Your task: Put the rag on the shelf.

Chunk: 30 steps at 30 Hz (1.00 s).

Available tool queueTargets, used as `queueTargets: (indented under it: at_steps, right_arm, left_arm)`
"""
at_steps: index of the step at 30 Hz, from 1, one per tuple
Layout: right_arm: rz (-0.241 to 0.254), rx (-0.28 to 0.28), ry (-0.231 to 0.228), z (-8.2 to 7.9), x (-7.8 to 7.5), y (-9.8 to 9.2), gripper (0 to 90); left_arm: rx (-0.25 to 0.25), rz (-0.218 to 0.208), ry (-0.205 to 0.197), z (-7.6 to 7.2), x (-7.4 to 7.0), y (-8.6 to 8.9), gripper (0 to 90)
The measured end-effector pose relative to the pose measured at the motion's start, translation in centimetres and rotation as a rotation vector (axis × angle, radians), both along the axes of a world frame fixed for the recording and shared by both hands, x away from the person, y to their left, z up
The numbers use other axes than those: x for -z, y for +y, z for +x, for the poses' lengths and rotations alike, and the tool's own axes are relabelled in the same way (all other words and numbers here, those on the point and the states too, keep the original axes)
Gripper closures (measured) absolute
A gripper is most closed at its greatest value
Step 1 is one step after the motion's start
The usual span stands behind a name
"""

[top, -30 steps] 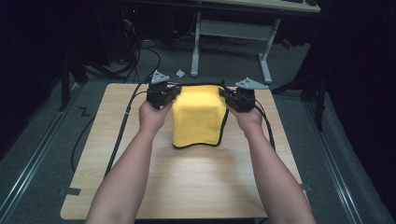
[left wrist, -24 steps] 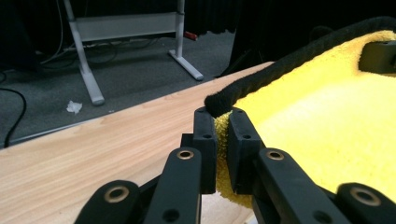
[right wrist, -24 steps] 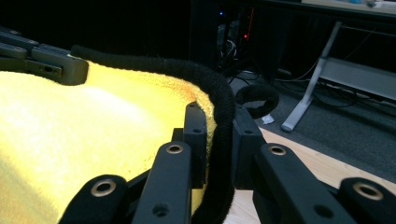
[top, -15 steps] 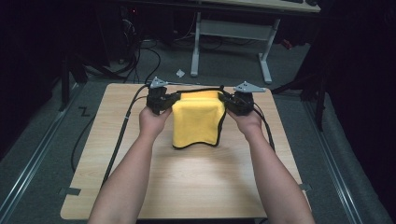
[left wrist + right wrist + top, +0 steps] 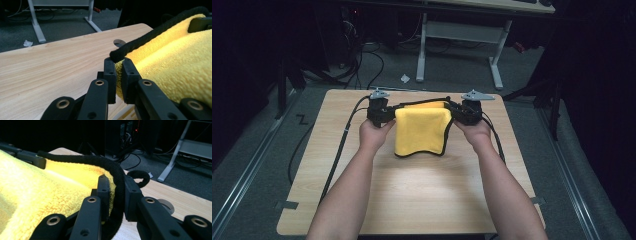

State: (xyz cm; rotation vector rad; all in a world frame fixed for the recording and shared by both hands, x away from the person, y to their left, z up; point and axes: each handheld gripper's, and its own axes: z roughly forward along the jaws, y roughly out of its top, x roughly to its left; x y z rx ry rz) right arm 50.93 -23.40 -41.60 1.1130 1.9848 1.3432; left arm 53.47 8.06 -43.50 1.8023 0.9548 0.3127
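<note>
I see a light wood-grain table (image 5: 422,200) with rounded corners standing on grey carpet (image 5: 252,200), in a room that falls dark towards the edges. Over the far half of the table I hold the yellow cloth (image 5: 421,131), edged in black trim (image 5: 152,37), stretched between both grippers; its lower part hangs down towards the tabletop, and I cannot tell whether it touches.

My left gripper (image 5: 381,111) is clenched on the cloth's left top corner: in the left gripper view its black jaws pinch the yellow fabric just under the trim. My right gripper (image 5: 467,111) grasps the right top corner; in the right gripper view the thick black trim (image 5: 117,180) runs down between the jaws with yellow fabric beside it. Those jaws have just been opening slightly, with the cloth between them.

A round cable hole (image 5: 119,43) sits in the tabletop near the far edge. Black cables (image 5: 343,145) trail from the grippers across the table and off its left side. Behind the table stands a white-legged desk frame (image 5: 457,45), a scrap of white paper (image 5: 405,78) lies on the carpet, and tangled cables (image 5: 362,55) sit in the dark beyond. A metal rail (image 5: 247,175) runs along the floor on the left.
</note>
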Motion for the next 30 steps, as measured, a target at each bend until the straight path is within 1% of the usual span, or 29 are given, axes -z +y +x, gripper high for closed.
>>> queueTargets:
  at_steps: [4, 6, 8, 15, 18, 19, 20, 21, 22, 25, 27, 30]
  right_arm:
    - [0.010, 0.002, 0.015, 0.2, 0.3, -0.1, 78.2]
    - [0.007, 0.004, 0.025, 0.3, 0.6, -0.1, 78.1]
    - [0.006, 0.009, 0.033, 0.4, 0.9, -0.1, 78.2]
    - [0.024, 0.025, 0.074, 0.7, 2.7, -0.7, 77.2]
    - [0.032, 0.027, 0.087, 0.7, 3.3, -0.8, 74.9]
    - [0.035, 0.029, 0.092, 0.7, 3.4, -0.8, 73.6]
    - [0.036, 0.033, 0.096, 0.7, 3.5, -0.9, 70.4]
    - [0.036, 0.033, 0.096, 0.7, 3.5, -0.9, 70.4]
    - [0.034, 0.044, 0.097, 0.8, 3.5, -1.0, 69.0]
    - [0.008, 0.058, 0.092, 0.7, 3.5, -1.1, 67.5]
    - [0.000, 0.071, 0.098, 0.8, 3.5, -1.3, 64.0]
    - [0.002, 0.088, 0.098, 0.8, 3.5, -1.7, 63.2]
  left_arm:
    - [0.000, 0.001, 0.016, -0.1, 0.7, 0.1, 83.9]
    - [0.003, 0.003, 0.028, -0.1, 1.1, 0.2, 83.9]
    - [-0.001, 0.003, 0.030, -0.1, 1.4, 0.2, 83.9]
    - [0.013, 0.028, 0.044, -0.3, 2.3, -0.1, 83.2]
    - [0.012, 0.027, 0.046, -0.4, 2.5, 0.0, 79.8]
    - [0.012, 0.027, 0.046, -0.4, 2.5, 0.0, 78.7]
    - [0.010, 0.024, 0.050, -0.5, 2.6, 0.1, 75.9]
    - [0.010, 0.022, 0.055, -0.5, 2.6, 0.2, 75.9]
    - [0.008, 0.029, 0.059, -0.5, 2.6, 0.2, 74.5]
    - [-0.002, 0.052, 0.055, -0.5, 2.6, 0.2, 73.1]
    - [-0.006, 0.065, 0.071, -0.4, 2.8, 0.3, 71.5]
    - [-0.020, 0.052, 0.083, -0.4, 3.0, 0.6, 70.8]
